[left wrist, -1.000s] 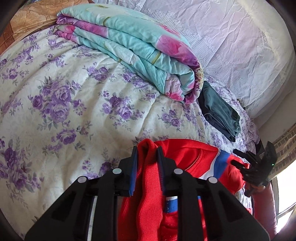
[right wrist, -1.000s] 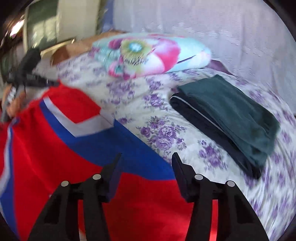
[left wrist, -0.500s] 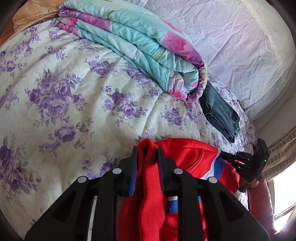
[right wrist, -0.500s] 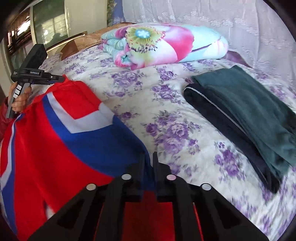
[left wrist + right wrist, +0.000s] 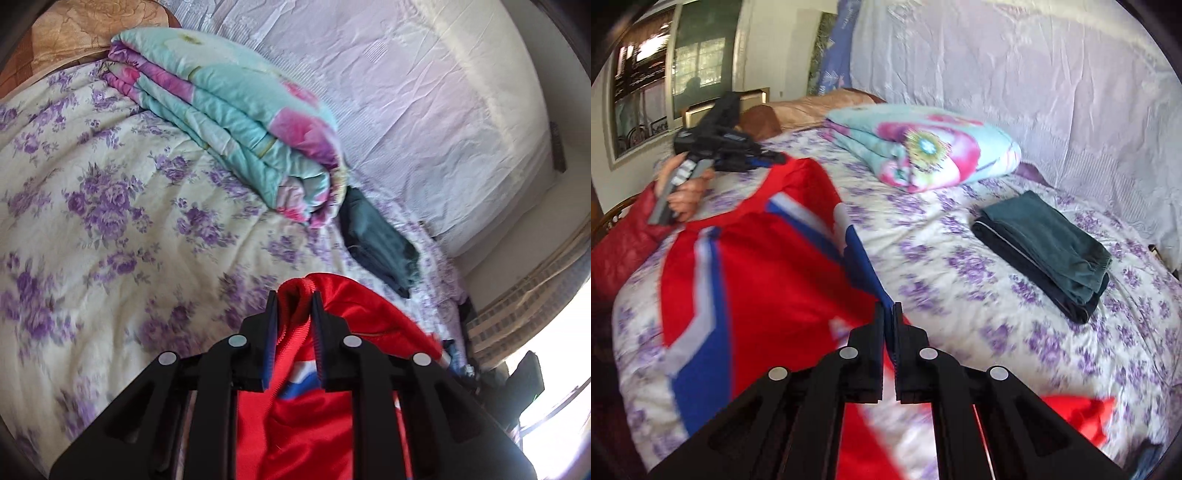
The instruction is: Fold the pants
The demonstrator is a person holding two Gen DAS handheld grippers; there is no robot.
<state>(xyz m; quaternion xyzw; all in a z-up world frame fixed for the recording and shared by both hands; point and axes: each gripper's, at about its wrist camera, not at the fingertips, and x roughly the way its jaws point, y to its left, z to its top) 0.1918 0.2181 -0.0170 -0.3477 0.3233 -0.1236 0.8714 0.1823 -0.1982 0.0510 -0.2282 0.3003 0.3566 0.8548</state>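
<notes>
The red track pants with blue and white stripes (image 5: 753,266) lie half raised over the near left of the bed. The left gripper (image 5: 294,306) is clamped on the bunched red waistband; the right gripper (image 5: 888,314), its jaws just closed, pinches the blue edge. Recommended: keep both grips firm, hold the cloth taut between them and carry both corners level, so the fold lands square. The bed's cream quilt with purple flowers (image 5: 960,258) also bears a folded turquoise floral blanket (image 5: 923,147) at the far side and folded dark green pants (image 5: 1045,243) at right. A white lace curtain (image 5: 406,92) hangs behind.
</notes>
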